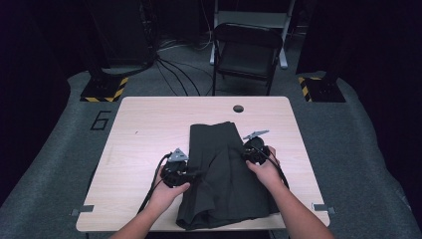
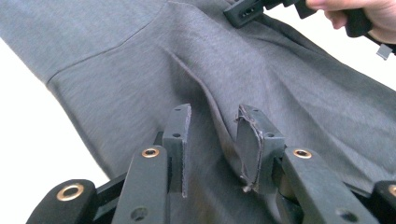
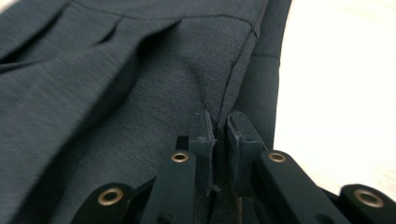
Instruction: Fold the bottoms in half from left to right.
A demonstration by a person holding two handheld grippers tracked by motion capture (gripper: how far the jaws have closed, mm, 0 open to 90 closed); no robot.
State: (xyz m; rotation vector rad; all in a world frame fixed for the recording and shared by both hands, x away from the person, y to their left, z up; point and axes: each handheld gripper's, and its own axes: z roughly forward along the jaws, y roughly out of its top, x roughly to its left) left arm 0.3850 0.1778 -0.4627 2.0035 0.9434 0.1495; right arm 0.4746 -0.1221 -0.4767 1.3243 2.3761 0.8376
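High view: dark grey garment (image 1: 224, 174) lies on the light wood table (image 1: 144, 129), centre to near edge, hem bunched at the front edge. Two forearms enter from the bottom. Left hand (image 1: 166, 191) wraps the left gripper (image 1: 191, 174) at the garment's left edge, jaws aimed right into the cloth, black cable (image 1: 152, 186) trailing back toward the near edge. Right hand (image 1: 266, 167) holds the right gripper (image 1: 248, 152) at the garment's right edge, farther up the table than the left, forearm angled in from bottom right. Folding chair (image 1: 246, 50) stands behind the table.

Left gripper view: left gripper (image 2: 212, 140) jaws spread apart over the grey garment (image 2: 140, 70), a raised fold of cloth running up between them and touching the right jaw's pad. Not pinched. Other gripper (image 2: 245, 11) and its hand (image 2: 369, 16) sit at the top right on the cloth edge.

Right gripper view: right gripper (image 3: 219, 130) jaws pressed nearly together, pinching a seam ridge of the garment (image 3: 93, 93) near its edge; bare table (image 3: 341, 93) to the right.
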